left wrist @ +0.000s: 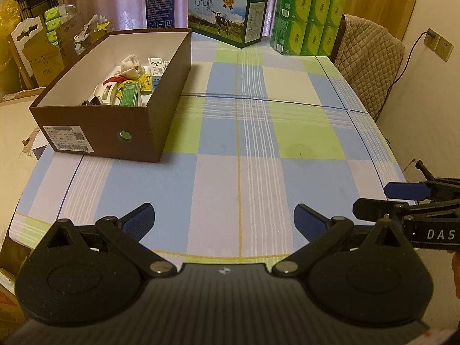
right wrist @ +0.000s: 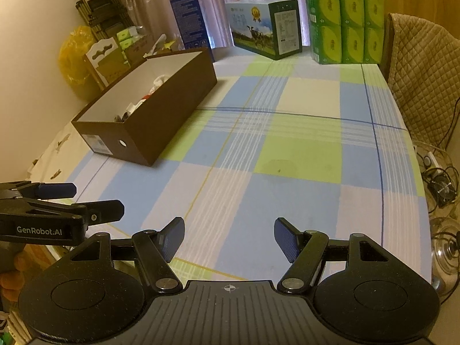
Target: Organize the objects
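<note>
Both grippers hover empty over a checked tablecloth [left wrist: 253, 132] — blue, green and white — in a curtained room.

From the left wrist, the brown shoebox [left wrist: 115, 135] sits at 10 o'clock near the table's left edge, open-topped, white inside, holding packets and small cartons. A milk carton case [left wrist: 227, 14] and green tissue packs [left wrist: 307, 20] line the far edge at 12 and 1 o'clock. Left gripper [left wrist: 224, 218] and right gripper [right wrist: 229, 237] each have fingers spread wide — bare cloth between them and the box.
</note>
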